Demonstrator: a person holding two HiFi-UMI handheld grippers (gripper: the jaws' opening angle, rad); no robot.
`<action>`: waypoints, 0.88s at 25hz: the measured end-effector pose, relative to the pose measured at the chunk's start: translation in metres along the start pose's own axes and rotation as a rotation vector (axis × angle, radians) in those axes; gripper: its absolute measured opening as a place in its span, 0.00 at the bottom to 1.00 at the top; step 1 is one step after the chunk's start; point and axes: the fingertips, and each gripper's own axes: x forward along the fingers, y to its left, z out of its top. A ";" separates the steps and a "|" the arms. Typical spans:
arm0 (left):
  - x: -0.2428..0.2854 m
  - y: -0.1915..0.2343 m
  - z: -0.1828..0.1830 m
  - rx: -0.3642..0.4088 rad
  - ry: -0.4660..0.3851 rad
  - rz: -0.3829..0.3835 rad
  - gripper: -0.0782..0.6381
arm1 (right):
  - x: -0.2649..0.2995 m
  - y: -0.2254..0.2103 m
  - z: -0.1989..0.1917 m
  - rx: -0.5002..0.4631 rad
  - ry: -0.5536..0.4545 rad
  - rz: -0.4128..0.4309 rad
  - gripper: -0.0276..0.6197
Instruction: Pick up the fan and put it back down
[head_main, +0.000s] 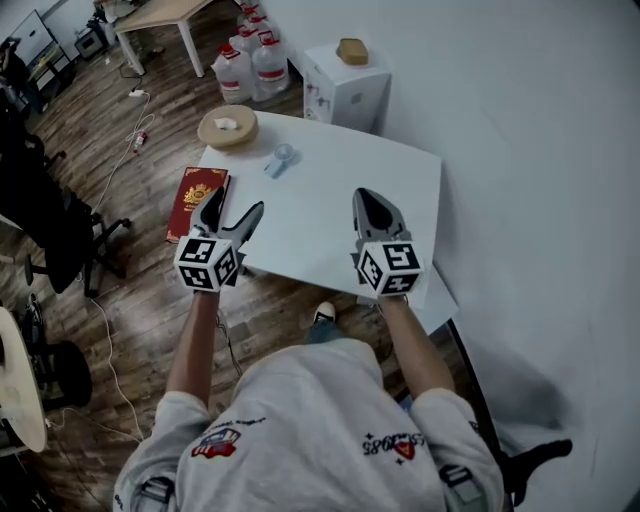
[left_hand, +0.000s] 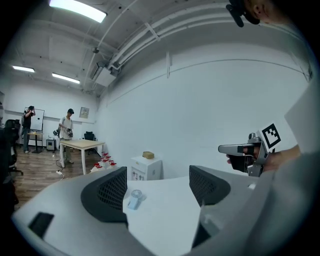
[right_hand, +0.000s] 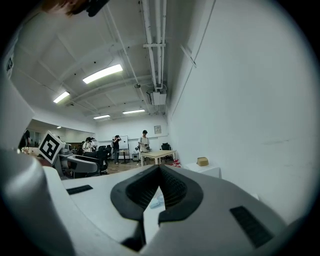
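A small pale-blue hand fan (head_main: 280, 160) lies flat on the white table (head_main: 330, 190), toward its far left part. My left gripper (head_main: 238, 200) hovers over the table's near left edge with its jaws open and nothing between them. Through the left gripper view the fan (left_hand: 134, 199) shows just inside the left finger, some way ahead of the left gripper (left_hand: 157, 192). My right gripper (head_main: 366, 197) is held over the table's near right side, shut and holding nothing. In the right gripper view the right gripper (right_hand: 160, 171) has its tips together, and the fan (right_hand: 156, 202) peeks through the slit below them.
A round wooden board (head_main: 228, 127) sits on the table's far left corner. A red book (head_main: 197, 202) lies at the left edge beside my left gripper. Beyond the table stand a white cabinet (head_main: 345, 88) and water bottles (head_main: 250, 60). An office chair (head_main: 60, 230) is on the left floor.
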 end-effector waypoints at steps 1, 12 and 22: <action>0.015 0.004 0.003 0.001 0.002 0.004 0.65 | 0.014 -0.009 0.003 -0.001 -0.001 0.010 0.03; 0.125 0.030 0.010 -0.004 0.046 -0.016 0.64 | 0.102 -0.079 0.006 0.014 0.019 0.024 0.03; 0.187 0.054 0.011 0.007 0.088 -0.085 0.64 | 0.142 -0.103 0.012 0.027 0.024 -0.031 0.03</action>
